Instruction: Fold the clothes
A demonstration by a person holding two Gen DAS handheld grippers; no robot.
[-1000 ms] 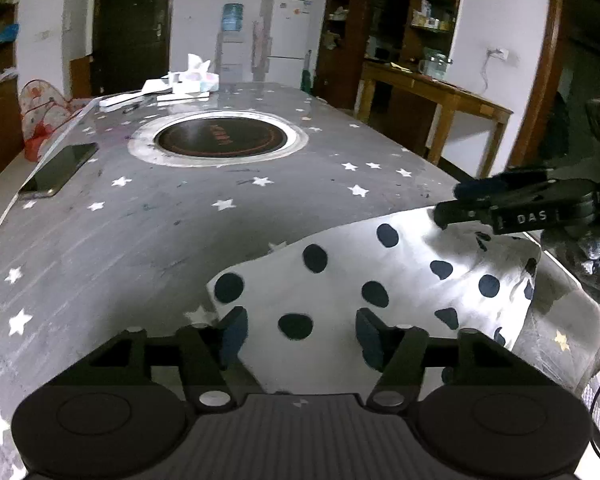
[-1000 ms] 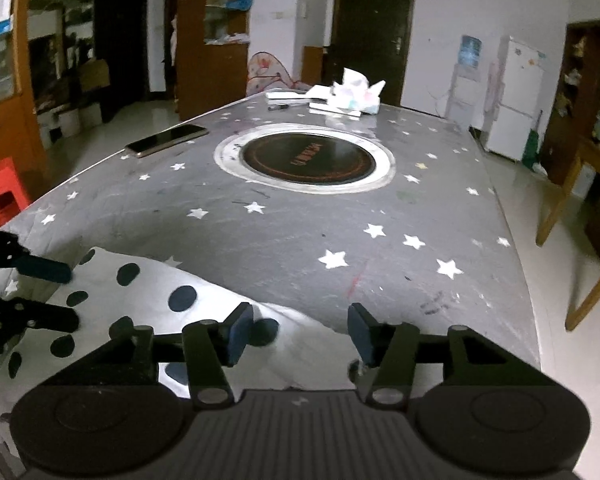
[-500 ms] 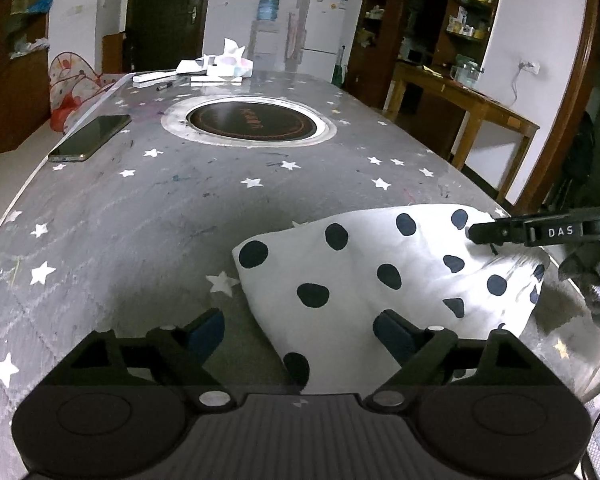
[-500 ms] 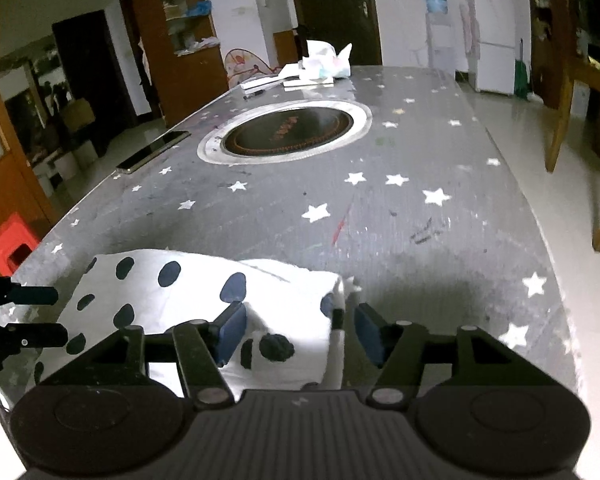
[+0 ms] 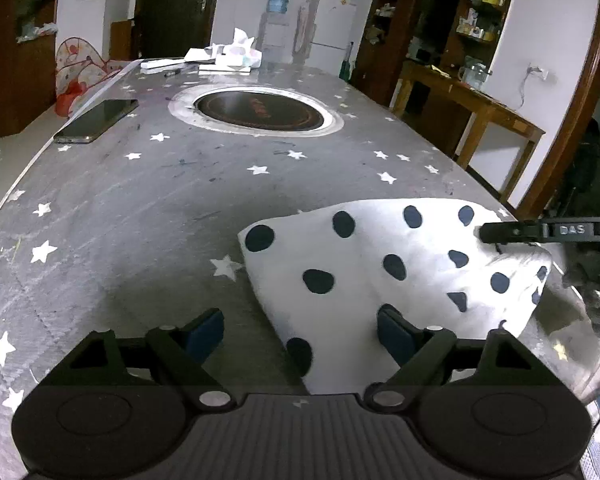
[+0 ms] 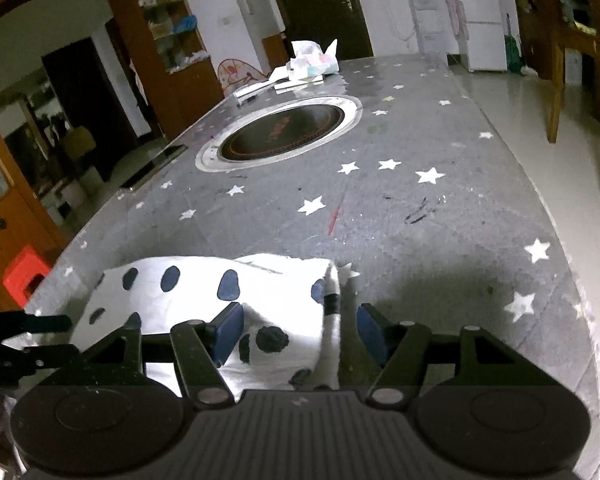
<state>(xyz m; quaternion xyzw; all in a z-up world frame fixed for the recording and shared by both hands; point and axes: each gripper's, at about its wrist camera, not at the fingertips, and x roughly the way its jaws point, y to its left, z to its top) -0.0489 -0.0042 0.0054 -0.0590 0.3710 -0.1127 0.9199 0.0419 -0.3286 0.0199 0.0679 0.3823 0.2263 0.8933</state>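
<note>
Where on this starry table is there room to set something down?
Free: the starry table between the polka-dot cloth and the round burner, and right of the cloth. Crowded: far end with papers; phone at left edge.

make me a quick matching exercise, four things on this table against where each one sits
Things:
1. spotted cloth
2. phone
3. round cooktop
4. paper pile

Places:
a. far end of the table
b. set into the table's middle
c. near edge, in front of both tools
d. left edge, beside the cooktop in the left wrist view

Pairs: 1-c, 2-d, 3-b, 4-a
</note>
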